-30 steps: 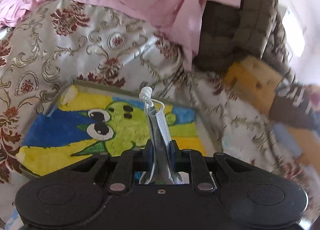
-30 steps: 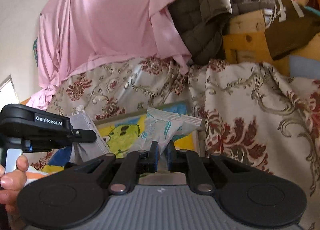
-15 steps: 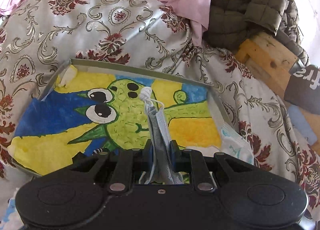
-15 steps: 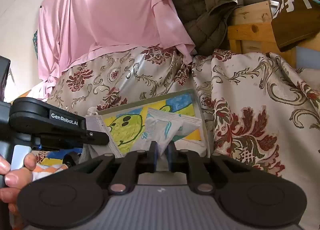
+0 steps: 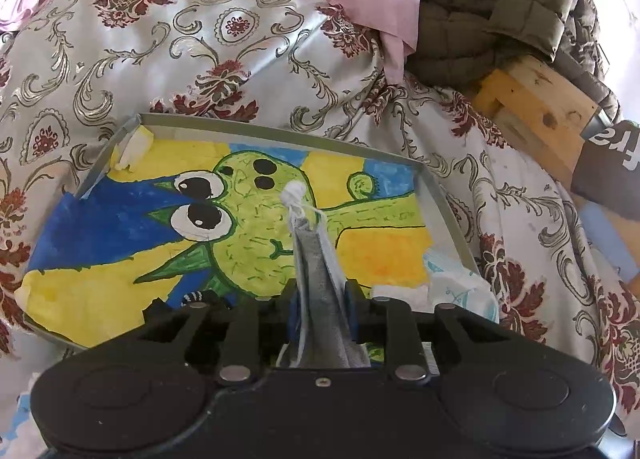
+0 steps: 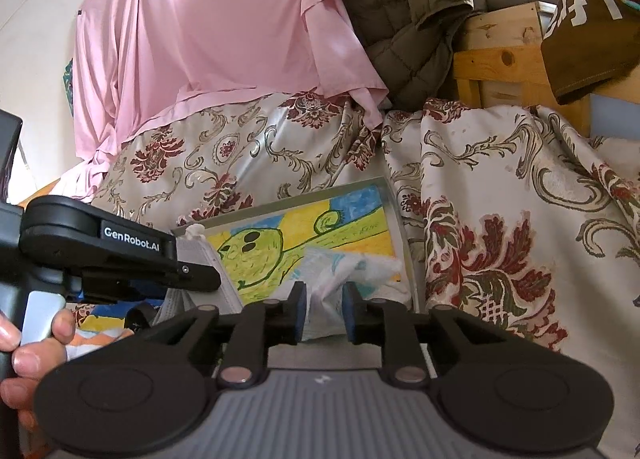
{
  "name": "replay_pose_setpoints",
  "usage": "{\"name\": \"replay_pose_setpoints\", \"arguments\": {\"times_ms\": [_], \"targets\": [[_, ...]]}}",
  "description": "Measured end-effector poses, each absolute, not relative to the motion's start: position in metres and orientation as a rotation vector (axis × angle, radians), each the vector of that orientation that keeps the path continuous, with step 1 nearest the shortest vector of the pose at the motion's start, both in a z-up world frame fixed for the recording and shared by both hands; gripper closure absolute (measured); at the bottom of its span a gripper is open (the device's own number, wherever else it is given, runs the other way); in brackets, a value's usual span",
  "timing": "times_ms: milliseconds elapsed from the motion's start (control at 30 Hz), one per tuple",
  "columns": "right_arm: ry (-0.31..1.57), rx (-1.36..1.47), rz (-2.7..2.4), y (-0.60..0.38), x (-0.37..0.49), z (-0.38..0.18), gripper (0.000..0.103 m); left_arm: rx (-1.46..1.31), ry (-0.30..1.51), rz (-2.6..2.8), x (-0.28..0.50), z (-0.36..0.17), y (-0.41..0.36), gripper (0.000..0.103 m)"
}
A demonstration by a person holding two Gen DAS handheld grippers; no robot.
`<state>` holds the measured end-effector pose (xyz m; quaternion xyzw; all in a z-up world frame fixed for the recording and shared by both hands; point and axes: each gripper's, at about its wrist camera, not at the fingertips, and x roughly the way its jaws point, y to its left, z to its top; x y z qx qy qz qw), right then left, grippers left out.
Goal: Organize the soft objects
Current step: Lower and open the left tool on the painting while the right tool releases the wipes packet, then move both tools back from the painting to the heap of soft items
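My left gripper (image 5: 320,307) is shut on a folded grey face mask (image 5: 316,259) with a knotted white ear loop, held above a shallow tray (image 5: 448,219) lined with a yellow, blue and green cartoon drawing. My right gripper (image 6: 324,307) has its jaws parted a little around a white and pale blue packet (image 6: 340,271) that lies at the tray's right side (image 6: 396,227). The packet also shows in the left wrist view (image 5: 460,291). The left gripper and mask (image 6: 200,259) appear at the left of the right wrist view.
The tray rests on a floral satin cloth (image 5: 200,59). A pink sheet (image 6: 220,39) and an olive quilted jacket (image 6: 420,19) hang behind. A wooden frame (image 6: 500,59) and brown garment (image 6: 592,19) stand at the right.
Both grippers have come down and closer to the tray. The right jaws have opened a little and the packet now lies lower on the tray. The left still holds the mask.
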<state>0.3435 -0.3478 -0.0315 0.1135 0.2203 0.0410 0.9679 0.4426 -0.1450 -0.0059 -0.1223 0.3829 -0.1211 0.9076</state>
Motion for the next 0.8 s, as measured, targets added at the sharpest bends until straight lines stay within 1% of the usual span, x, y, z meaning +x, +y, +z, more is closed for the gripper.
{"name": "replay_pose_setpoints", "arguments": {"times_ms": [100, 267, 300, 367, 533, 600, 667, 767, 800], "targets": [[0.447, 0.223, 0.078, -0.347, 0.343, -0.031, 0.077, -0.247, 0.786, -0.253, 0.441, -0.005, -0.145, 0.075], [0.438, 0.198, 0.065, -0.346, 0.340, -0.025, 0.062, -0.245, 0.782, -0.247, 0.438, -0.003, -0.144, 0.066], [0.433, 0.193, 0.061, -0.346, 0.339, -0.023, 0.060, -0.245, 0.780, -0.244, 0.437, -0.002, -0.144, 0.062], [0.422, 0.184, 0.053, -0.346, 0.334, -0.019, 0.052, -0.245, 0.774, -0.239, 0.435, 0.001, -0.142, 0.058], [0.393, 0.161, 0.030, -0.346, 0.321, -0.006, 0.041, -0.248, 0.750, -0.226, 0.425, 0.012, -0.137, 0.043], [0.384, 0.161, 0.026, -0.347, 0.315, 0.000, 0.038, -0.243, 0.738, -0.224, 0.420, 0.017, -0.137, 0.040], [0.372, 0.166, 0.021, -0.349, 0.307, 0.006, 0.030, -0.236, 0.727, -0.224, 0.412, 0.023, -0.137, 0.038], [0.346, 0.166, 0.006, -0.351, 0.295, 0.016, 0.020, -0.215, 0.701, -0.225, 0.398, 0.032, -0.136, 0.033], [0.336, 0.164, -0.001, -0.352, 0.289, 0.020, 0.019, -0.212, 0.691, -0.225, 0.392, 0.035, -0.135, 0.031]]}}
